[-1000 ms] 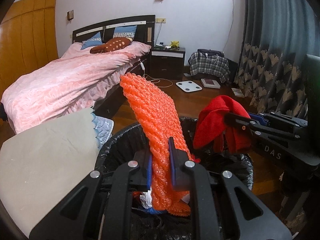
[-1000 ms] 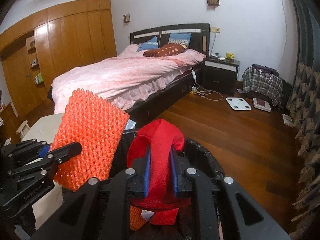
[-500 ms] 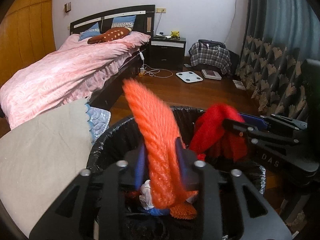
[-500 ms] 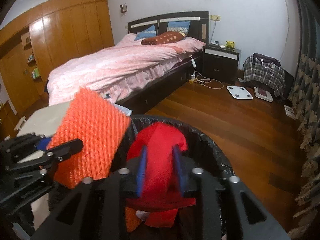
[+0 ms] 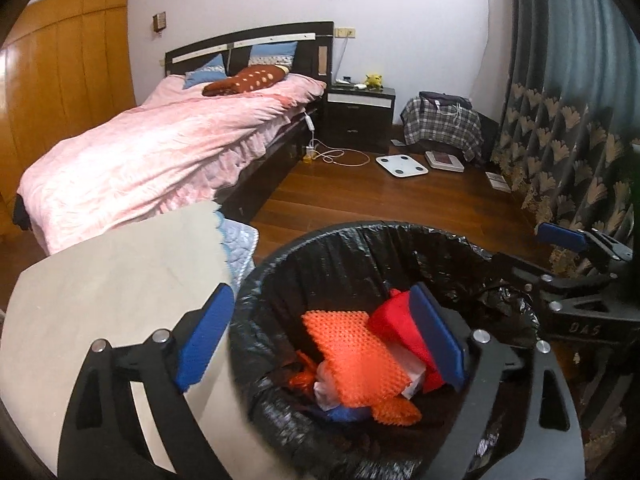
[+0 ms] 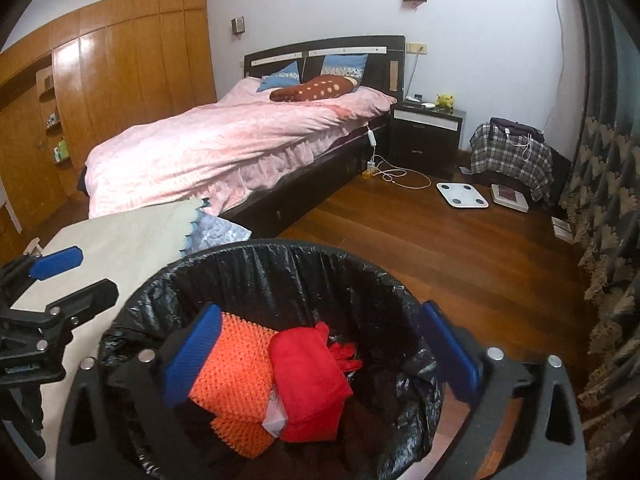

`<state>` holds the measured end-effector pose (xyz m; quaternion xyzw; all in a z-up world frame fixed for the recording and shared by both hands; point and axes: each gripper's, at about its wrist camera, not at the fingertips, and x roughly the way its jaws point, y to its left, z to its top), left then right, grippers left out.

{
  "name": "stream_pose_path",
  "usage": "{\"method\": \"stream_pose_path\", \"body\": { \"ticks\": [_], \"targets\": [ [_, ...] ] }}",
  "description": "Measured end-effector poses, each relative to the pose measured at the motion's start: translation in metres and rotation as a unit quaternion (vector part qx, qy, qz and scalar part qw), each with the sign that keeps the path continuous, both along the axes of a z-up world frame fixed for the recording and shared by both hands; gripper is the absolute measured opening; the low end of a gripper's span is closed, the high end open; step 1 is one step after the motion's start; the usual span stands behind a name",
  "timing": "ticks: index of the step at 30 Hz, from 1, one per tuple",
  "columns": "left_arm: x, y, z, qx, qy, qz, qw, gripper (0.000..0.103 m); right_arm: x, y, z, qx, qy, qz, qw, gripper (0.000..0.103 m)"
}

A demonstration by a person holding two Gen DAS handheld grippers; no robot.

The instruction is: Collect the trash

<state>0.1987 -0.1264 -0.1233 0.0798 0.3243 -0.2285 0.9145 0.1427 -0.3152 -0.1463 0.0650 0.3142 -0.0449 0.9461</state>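
The black left gripper with blue pads (image 5: pixel 320 340) holds its jaws spread wide and empty; the matching black right gripper (image 6: pixel 320 360) does likewise, side by side.

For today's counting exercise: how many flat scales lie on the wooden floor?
2: a white scale near the nightstand, and a second scale just right of it, below the plaid cloth. Others may be hidden.

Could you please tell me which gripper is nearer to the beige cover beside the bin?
Left. The left gripper hangs at the edge of the beige cover, one finger over it. The right gripper is over the trash bin, farther from the cover.
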Motion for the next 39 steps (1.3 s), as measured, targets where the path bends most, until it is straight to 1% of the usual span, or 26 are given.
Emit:
{"method": "stream_pose_path", "body": {
  "ticks": [2,6,14,24,31,39],
  "targets": [
    [-0.005,0.008,0.006,-0.002,-0.001,0.008,1.0000,0.091,-0.006,0.003,0.005,0.003,-0.001,0.003,1.000,0.097],
    [-0.018,0.023,0.019,-0.009,-0.005,0.023,0.9997,0.093,-0.020,0.015,0.017,0.009,-0.007,0.016,1.000,0.097],
    [-0.056,0.052,0.040,-0.017,-0.013,0.049,0.9986,0.094,-0.047,0.045,0.046,0.020,-0.016,0.046,0.999,0.097],
    [-0.099,0.079,0.068,-0.024,-0.045,0.068,0.9964,0.094,-0.082,0.070,0.079,0.023,-0.047,0.070,0.996,0.097],
    [-0.116,0.092,0.086,-0.034,-0.064,0.081,0.9940,0.094,-0.095,0.080,0.096,0.013,-0.066,0.080,0.994,0.097],
    [-0.126,0.098,0.097,-0.038,-0.077,0.089,0.9923,0.094,-0.101,0.086,0.103,0.008,-0.078,0.085,0.993,0.097]
  ]
}}
